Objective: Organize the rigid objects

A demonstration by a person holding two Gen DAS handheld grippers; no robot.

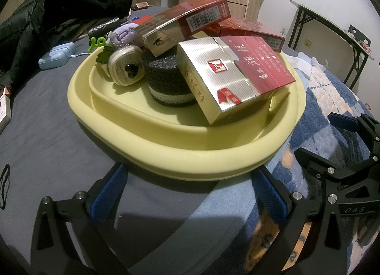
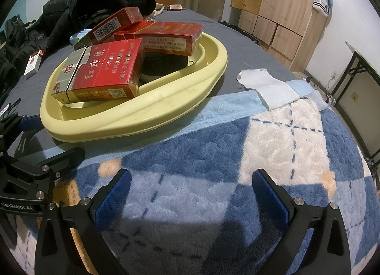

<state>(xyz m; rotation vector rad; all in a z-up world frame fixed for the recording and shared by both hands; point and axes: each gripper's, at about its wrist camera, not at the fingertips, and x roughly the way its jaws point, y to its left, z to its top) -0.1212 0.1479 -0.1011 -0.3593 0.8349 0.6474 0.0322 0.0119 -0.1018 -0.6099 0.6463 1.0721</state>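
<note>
Looking from the left wrist, the left gripper [image 1: 187,192] stands open and empty at 6 o'clock of the pale yellow plastic tray [image 1: 152,142], already piled with red cigarette boxes [image 1: 237,73]. From the right wrist, the right gripper [image 2: 190,194] is open over the blue plaid fleece blanket [image 2: 237,151]; one red-and-white cigarette box [image 2: 34,62] lies on the bed at 9 o'clock, probably next to collect.

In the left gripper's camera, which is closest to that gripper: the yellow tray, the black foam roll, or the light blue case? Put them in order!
1. yellow tray, right ahead of the left gripper.
2. black foam roll, inside the tray.
3. light blue case, far left on the bed.
</note>
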